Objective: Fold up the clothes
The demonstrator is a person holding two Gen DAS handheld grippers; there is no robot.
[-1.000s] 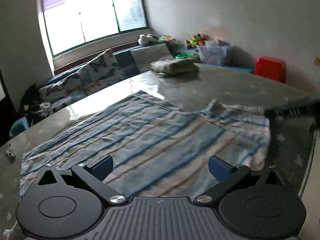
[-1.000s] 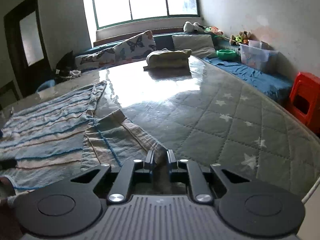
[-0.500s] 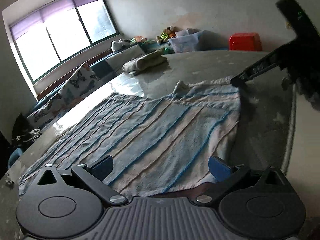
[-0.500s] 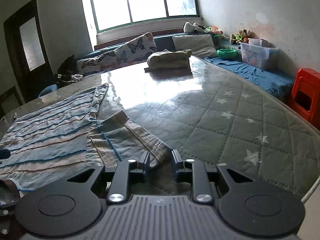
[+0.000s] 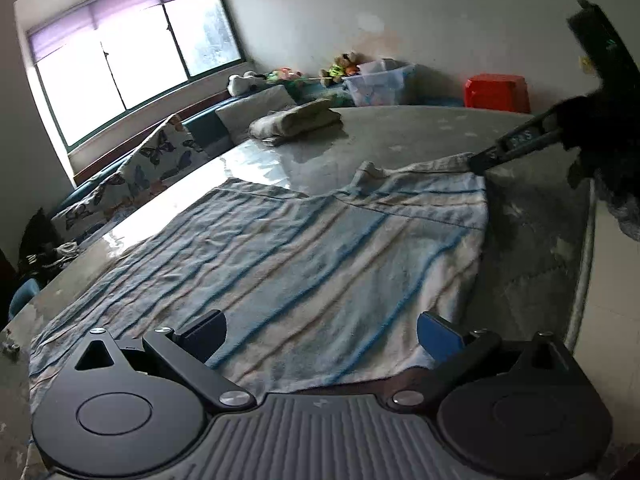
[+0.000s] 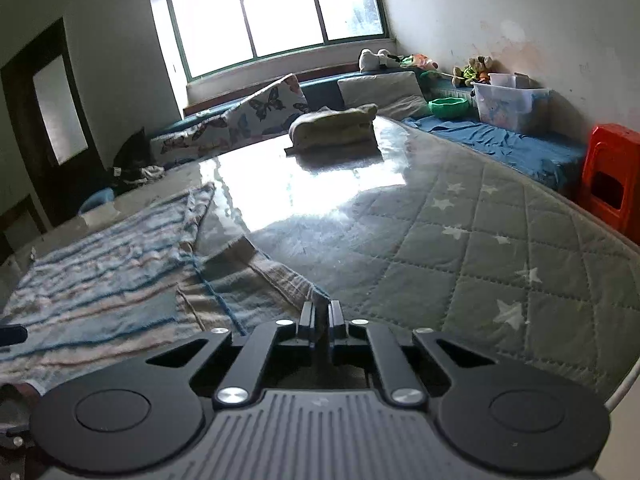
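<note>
Striped towel (image 5: 304, 264): blue, white and tan bands; spread flat over the centre and lower left of the left wrist view, on a quilted star-print mattress (image 6: 500, 248); one corner drawn out toward the right of that frame.

Left gripper (image 5: 320, 332): lower centre of its own view; fingers spread wide, nothing between them; the near edge of the towel lies just ahead of and between the blue pads (image 5: 438, 334).

Right gripper (image 6: 320, 316): lower centre of its own view; fingers pressed together on the towel's corner, cloth pinched between them; the same gripper shows at the right edge of the left wrist view (image 5: 486, 156), at the towel's far corner.

Folded cloth bundle (image 6: 334, 126): upper centre, at the far end of the mattress, well apart from the towel.

Butterfly-print cushion (image 6: 268, 108): behind the bundle, below the window (image 6: 276, 12).

Clear plastic bin (image 6: 508, 104): upper right.

Red plastic stool (image 6: 612, 176): right edge.
</note>
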